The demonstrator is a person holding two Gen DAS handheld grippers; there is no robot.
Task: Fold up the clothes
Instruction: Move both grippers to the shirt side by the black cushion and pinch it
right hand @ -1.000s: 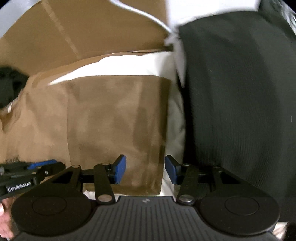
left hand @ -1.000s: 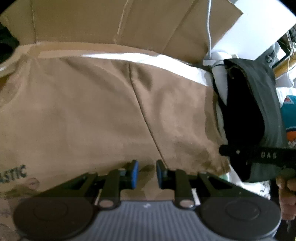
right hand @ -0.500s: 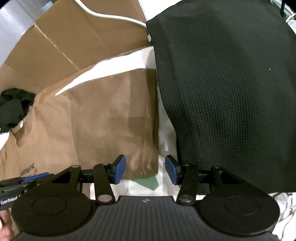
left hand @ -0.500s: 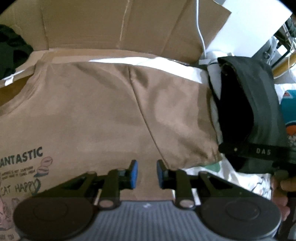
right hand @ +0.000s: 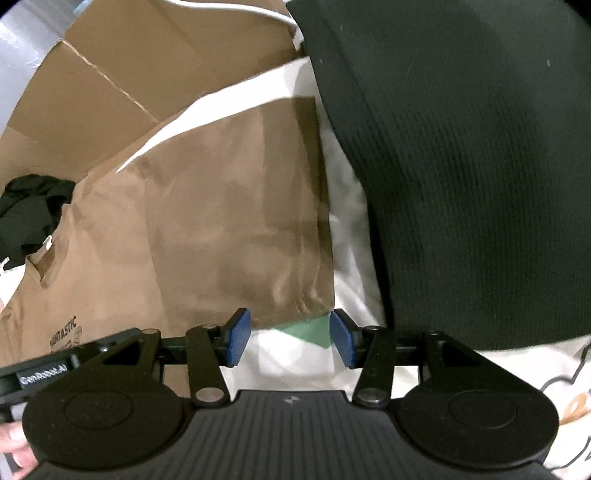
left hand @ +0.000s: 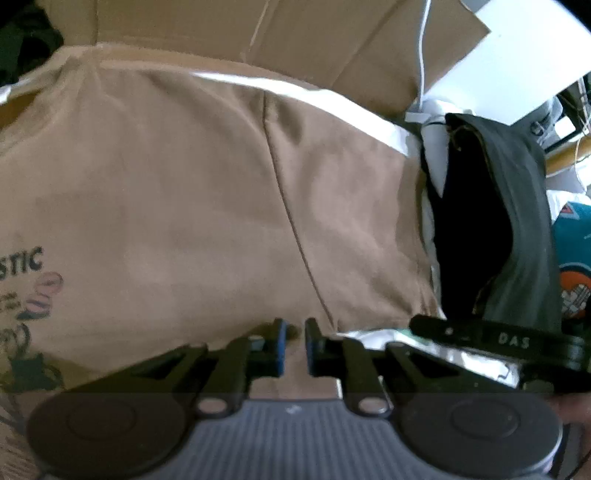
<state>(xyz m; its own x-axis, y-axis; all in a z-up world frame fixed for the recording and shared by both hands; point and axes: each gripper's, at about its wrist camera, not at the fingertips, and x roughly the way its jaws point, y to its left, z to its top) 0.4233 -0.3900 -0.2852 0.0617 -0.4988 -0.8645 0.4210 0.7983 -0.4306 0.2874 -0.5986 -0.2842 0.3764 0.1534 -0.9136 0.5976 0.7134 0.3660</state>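
Note:
A tan T-shirt [left hand: 184,203] with a dark print lies spread flat, its sleeve seam running down the middle of the left wrist view. My left gripper [left hand: 293,347] is low on the shirt beside that seam. Its jaws are closing, with a small ridge of tan fabric pinched between the blue pads. In the right wrist view the same T-shirt [right hand: 221,221] shows its sleeve, whose hem ends just above my right gripper [right hand: 290,336]. That gripper is open, over white cloth and a green patch. The hem corner sits near the left pad without touching it.
Flattened cardboard [left hand: 295,29] lies behind the shirt, crossed by a white cable [left hand: 423,55]. A dark ribbed garment [right hand: 461,166] covers the right side over white cloth [right hand: 347,221]. A teal printed garment [left hand: 572,240] is at far right and black clothing [right hand: 29,210] at far left.
The left jaws have narrowed and sunk closer onto the tan fabric. The right gripper has rolled and dropped toward the sleeve hem, with its jaws at the same width.

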